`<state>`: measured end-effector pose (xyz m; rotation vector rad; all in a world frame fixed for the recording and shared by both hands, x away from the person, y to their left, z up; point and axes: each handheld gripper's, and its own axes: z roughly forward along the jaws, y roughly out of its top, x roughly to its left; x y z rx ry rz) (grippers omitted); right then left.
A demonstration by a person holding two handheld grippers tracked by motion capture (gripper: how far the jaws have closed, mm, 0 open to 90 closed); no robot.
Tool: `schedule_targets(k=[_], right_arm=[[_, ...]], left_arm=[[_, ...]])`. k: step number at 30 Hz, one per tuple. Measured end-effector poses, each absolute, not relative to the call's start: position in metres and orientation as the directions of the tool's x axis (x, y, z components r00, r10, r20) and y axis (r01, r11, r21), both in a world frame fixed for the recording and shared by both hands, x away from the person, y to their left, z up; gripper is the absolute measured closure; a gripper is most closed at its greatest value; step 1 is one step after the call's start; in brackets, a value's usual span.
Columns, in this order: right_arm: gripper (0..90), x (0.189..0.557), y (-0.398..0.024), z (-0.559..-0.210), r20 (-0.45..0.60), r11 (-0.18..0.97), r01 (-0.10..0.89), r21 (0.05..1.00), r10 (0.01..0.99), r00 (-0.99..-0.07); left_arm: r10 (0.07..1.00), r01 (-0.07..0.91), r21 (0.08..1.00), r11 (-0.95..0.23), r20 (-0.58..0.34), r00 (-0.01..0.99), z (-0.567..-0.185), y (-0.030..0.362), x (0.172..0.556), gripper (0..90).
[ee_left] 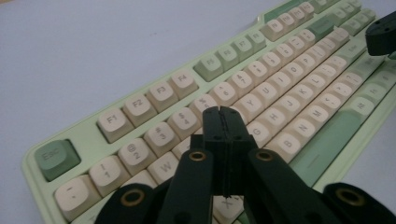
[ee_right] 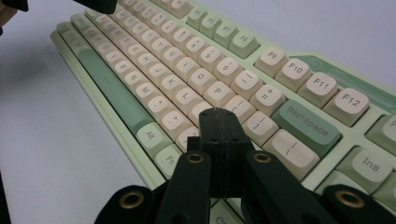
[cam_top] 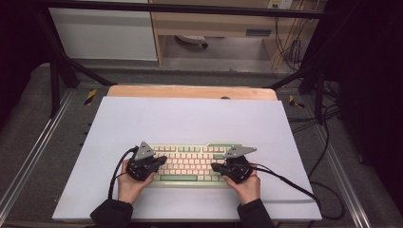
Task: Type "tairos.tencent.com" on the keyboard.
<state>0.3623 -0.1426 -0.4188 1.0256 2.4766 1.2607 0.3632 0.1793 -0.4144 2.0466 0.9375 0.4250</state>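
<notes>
A pale green keyboard (cam_top: 190, 164) with cream and green keys lies on the white mat near the front of the table. My left gripper (cam_top: 164, 159) hovers over its left end, jaws shut with nothing between them. In the left gripper view the shut left gripper (ee_left: 223, 111) points over the letter rows of the keyboard (ee_left: 280, 70). My right gripper (cam_top: 213, 166) is over the keyboard's right end, also shut and empty. In the right gripper view the closed right gripper (ee_right: 218, 113) sits above the keys near the keyboard's (ee_right: 154, 70) Backspace key (ee_right: 306, 126).
The white mat (cam_top: 190, 118) covers a wooden tabletop (cam_top: 190, 91). Black cables (cam_top: 294, 187) trail from the grippers toward the right front. Metal frame bars (cam_top: 62, 71) and more cables (cam_top: 328, 123) stand around the table.
</notes>
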Motion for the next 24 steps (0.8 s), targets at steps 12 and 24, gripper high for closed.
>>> schedule_targets(k=[12,24], right_arm=[[90.0,0.363,-0.143,-0.419,0.143,0.406,0.499,0.766,0.649,-0.747],[90.0,0.363,-0.143,-0.42,0.143,0.408,0.5,0.764,0.648,-0.748]], left_arm=[[0.765,0.489,0.785,-0.382,-0.029,0.643,-0.422,0.18,0.371,90.0],[0.771,0.498,0.774,-0.39,-0.022,0.637,-0.428,0.179,0.376,90.0]])
